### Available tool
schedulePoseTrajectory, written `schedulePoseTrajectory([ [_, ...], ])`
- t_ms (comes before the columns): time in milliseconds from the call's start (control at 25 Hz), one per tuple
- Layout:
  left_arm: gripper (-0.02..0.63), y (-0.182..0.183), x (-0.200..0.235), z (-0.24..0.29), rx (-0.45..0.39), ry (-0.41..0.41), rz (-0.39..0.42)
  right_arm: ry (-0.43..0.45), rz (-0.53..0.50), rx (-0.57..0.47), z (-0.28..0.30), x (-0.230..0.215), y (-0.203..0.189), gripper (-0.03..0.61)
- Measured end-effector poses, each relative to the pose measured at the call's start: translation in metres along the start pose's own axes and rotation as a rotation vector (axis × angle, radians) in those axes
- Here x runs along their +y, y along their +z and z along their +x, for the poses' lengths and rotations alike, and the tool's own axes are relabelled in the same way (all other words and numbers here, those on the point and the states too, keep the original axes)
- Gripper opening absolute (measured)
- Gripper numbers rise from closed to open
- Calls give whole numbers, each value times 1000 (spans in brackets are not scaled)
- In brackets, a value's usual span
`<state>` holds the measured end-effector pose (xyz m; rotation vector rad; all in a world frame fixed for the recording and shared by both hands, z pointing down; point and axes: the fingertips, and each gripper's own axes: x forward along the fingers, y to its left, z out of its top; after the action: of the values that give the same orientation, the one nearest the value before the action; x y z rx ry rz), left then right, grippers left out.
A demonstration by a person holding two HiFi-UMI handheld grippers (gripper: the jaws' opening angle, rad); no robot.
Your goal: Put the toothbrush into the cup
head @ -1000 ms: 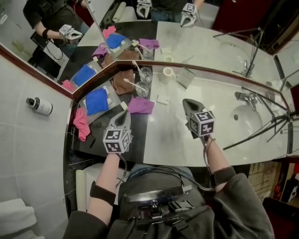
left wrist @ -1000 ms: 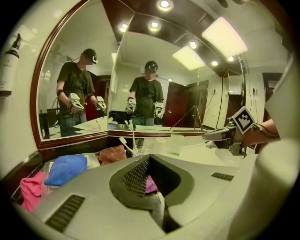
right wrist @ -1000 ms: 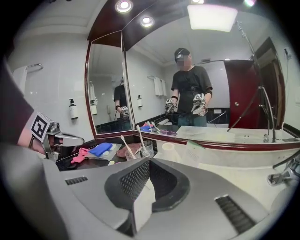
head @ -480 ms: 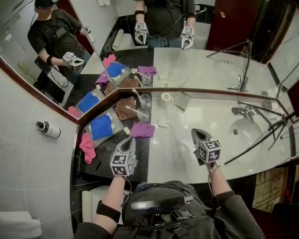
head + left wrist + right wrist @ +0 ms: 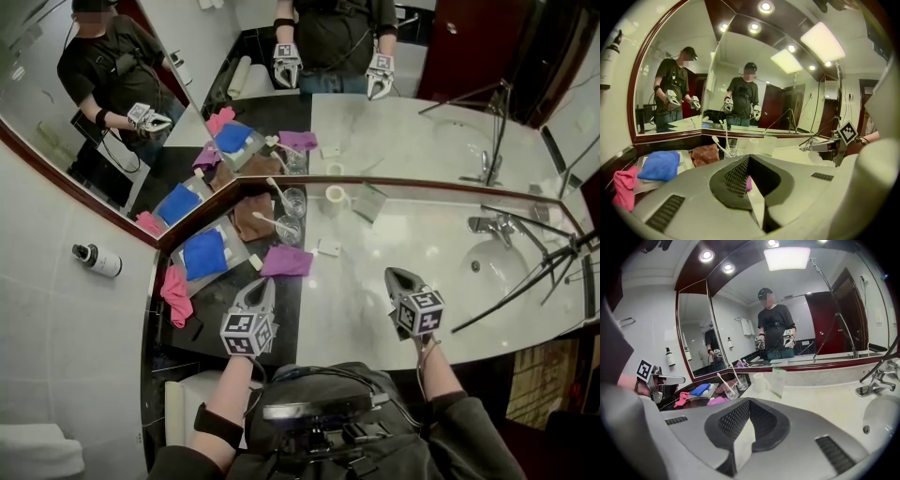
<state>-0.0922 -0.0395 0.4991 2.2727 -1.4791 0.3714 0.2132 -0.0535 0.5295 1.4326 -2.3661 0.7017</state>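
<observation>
Two clear glass cups stand near the mirror corner, the near cup [image 5: 288, 231] and the far cup [image 5: 293, 200]. A white toothbrush [image 5: 266, 222] leans in the near cup and another toothbrush [image 5: 278, 191] in the far one. The right gripper view shows the same pair, cup [image 5: 730, 391] and cup [image 5: 740, 382]. My left gripper [image 5: 265, 284] hovers over the dark counter part, short of the cups, shut and empty. My right gripper [image 5: 395, 275] is over the pale marble, to the right of the cups, also shut with nothing in it.
A purple cloth [image 5: 284, 261] lies just ahead of the left gripper. Blue cloth on a tray [image 5: 204, 255], pink cloth [image 5: 175, 293] and brown cloth [image 5: 248, 217] lie left. A white roll [image 5: 336, 197], a clear stand [image 5: 368, 202], faucet [image 5: 490, 225], sink [image 5: 506, 262] and tripod legs [image 5: 525, 272] are right.
The head view has tilted, showing more mirror. My right gripper has drifted back toward the counter's front edge and rolled a little. The left gripper has kept its place.
</observation>
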Motion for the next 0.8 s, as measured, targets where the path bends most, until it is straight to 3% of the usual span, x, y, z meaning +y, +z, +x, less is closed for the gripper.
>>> schedulePoseTrajectory([
  [800, 2, -7, 12, 1, 12, 25, -20, 56, -7, 29, 21, 17, -7, 20],
])
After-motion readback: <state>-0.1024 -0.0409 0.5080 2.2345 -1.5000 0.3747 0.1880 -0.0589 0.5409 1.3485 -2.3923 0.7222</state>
